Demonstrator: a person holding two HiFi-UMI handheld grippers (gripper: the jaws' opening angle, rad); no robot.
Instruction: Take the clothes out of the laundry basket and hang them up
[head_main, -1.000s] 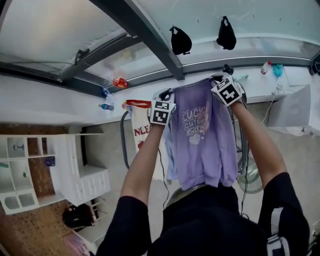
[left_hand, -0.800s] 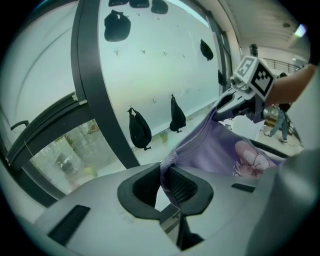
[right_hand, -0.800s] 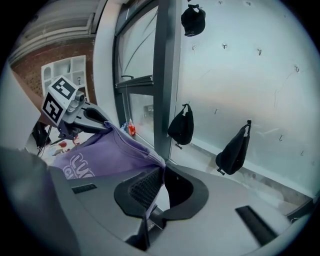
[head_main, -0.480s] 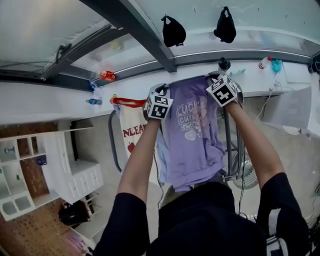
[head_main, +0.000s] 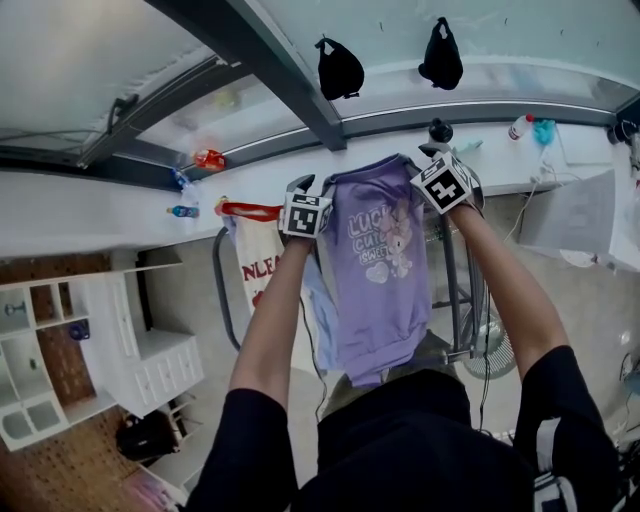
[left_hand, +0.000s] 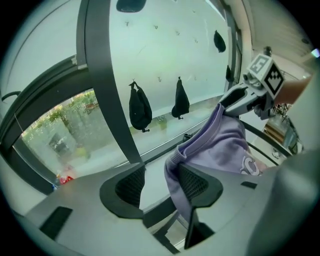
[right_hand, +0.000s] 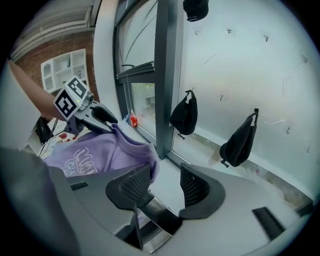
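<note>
Left hand-held gripper (left_hand: 161, 184): jaws apart, having just been opening. The shoulder edge of the purple sweatshirt (head_main: 380, 270) hangs in the gap against the pad nearer the other gripper. It is not pinched.

Right hand-held gripper (right_hand: 165, 186): jaws apart, also just been opening. The ribbed neck edge sits at the tip of the pad nearer the left gripper, and the rest of the gap is bare.

Sweatshirt position: it spans from one gripper to the other and hangs below both, beside the rack frame (head_main: 462, 300). No view shows whether its top lies over a rail.

Risks (judgement):
- The cloth touches a textured pad on each side, so pulling back could snag it and drag the garment off.
- If the top has little support, the weight of the body may make it slide down.

Appearance: lilac knit with a ribbed collar and pale lettering with a small cartoon print on the chest. The body hangs fairly flat and the hem is bunched low.
</note>
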